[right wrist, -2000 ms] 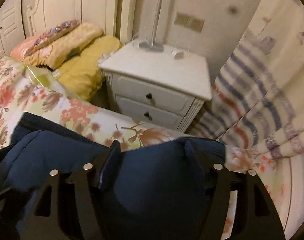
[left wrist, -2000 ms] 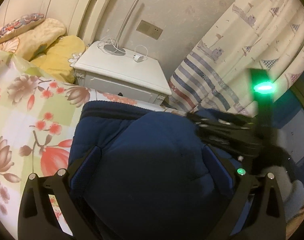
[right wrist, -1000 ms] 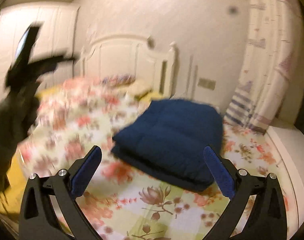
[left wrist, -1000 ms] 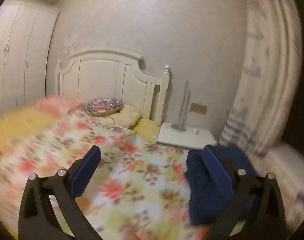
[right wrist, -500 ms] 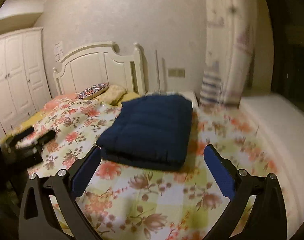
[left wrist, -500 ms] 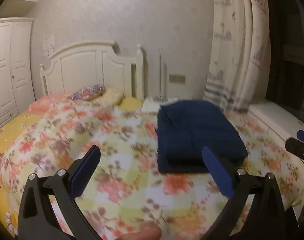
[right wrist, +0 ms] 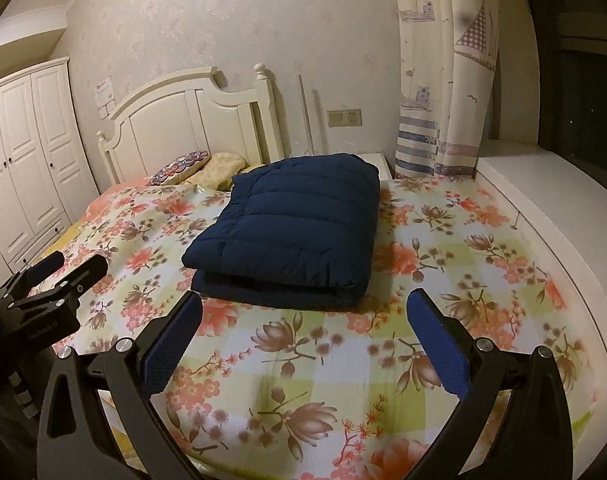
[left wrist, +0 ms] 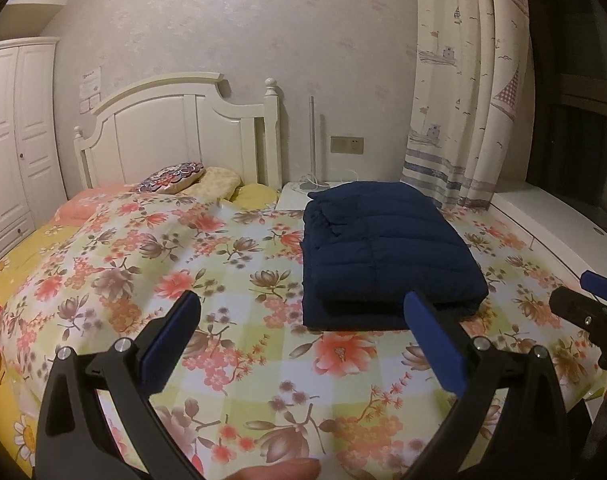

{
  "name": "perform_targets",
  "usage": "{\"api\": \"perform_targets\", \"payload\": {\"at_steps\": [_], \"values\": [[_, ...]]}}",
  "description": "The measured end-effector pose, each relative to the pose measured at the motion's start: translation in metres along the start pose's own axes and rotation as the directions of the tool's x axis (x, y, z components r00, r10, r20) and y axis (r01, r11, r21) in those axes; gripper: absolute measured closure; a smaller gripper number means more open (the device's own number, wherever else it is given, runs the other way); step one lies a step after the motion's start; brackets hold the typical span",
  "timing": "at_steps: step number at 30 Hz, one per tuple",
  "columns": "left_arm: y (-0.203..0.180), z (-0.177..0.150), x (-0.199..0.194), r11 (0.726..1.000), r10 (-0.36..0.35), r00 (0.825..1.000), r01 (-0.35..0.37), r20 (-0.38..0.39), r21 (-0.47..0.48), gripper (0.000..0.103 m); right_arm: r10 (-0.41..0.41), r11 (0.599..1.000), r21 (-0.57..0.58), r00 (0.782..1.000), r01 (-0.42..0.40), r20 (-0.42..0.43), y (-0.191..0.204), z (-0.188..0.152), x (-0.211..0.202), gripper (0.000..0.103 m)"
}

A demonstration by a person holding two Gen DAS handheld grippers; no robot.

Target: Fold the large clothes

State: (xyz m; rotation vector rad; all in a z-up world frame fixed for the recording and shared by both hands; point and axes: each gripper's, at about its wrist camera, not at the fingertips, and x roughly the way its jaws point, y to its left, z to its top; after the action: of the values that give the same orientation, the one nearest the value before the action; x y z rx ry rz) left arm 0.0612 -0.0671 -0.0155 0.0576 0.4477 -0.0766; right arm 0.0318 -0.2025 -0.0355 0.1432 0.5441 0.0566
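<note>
Left wrist view: left gripper (left wrist: 301, 320) has jaws spread wide, nothing between the blue pads (left wrist: 171, 338), held above the near part of the bed. Navy quilted jacket (left wrist: 383, 248) lies folded into a neat rectangle on the floral bedspread (left wrist: 207, 264), toward the right side of the bed near the bedside table (left wrist: 293, 200), well apart from both grippers. Right gripper's tip (left wrist: 591, 300) pokes in at the right edge of this view, over the bed edge. Right wrist view: right gripper (right wrist: 303, 322) also spread wide and empty, jacket (right wrist: 295, 228) ahead of it with the folded edge facing the camera, two layers visible. Left gripper (right wrist: 63, 268) shows at the left edge here, fingers apart. Pillows (right wrist: 199, 166) sit against the white headboard (right wrist: 191, 120); curtain (right wrist: 443, 80) hangs to the right, wardrobe (right wrist: 27, 152) on the left.
</note>
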Motion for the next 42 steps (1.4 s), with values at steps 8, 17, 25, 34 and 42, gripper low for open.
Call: {"api": "perform_targets", "payload": {"at_steps": [8, 17, 25, 34, 42], "values": [[0.0001, 0.0003, -0.0020, 1.000, 0.002, 1.000, -0.002, 0.009, 0.003, 0.002, 0.007, 1.000, -0.015, 1.000, -0.007, 0.005, 0.0057, 0.0026, -0.0027, 0.004], [-0.0007, 0.0007, -0.0025, 1.000, 0.005, 1.000, -0.005, 0.007, 0.004, 0.002, 0.008, 1.000, -0.007, 1.000, -0.008, 0.005, 0.0068, 0.0032, -0.0044, 0.004], [-0.0006, 0.0003, -0.0025, 1.000, 0.003, 1.000, -0.003, 0.007, 0.007, 0.002, 0.008, 1.000, -0.007, 1.000, -0.008, 0.007, 0.0066, 0.0031, -0.0045, 0.004], [0.0000, -0.0006, -0.0030, 1.000, 0.001, 1.000, -0.001, 0.005, 0.010, 0.002, 0.009, 1.000, -0.004, 1.000, -0.009, 0.003, 0.0079, 0.0027, -0.0045, 0.004], [0.0019, -0.0018, -0.0022, 1.000, -0.006, 1.000, 0.006, -0.002, 0.013, 0.002, 0.012, 1.000, -0.005, 1.000, -0.012, 0.001, 0.0080, 0.0027, -0.0042, 0.004]]}}
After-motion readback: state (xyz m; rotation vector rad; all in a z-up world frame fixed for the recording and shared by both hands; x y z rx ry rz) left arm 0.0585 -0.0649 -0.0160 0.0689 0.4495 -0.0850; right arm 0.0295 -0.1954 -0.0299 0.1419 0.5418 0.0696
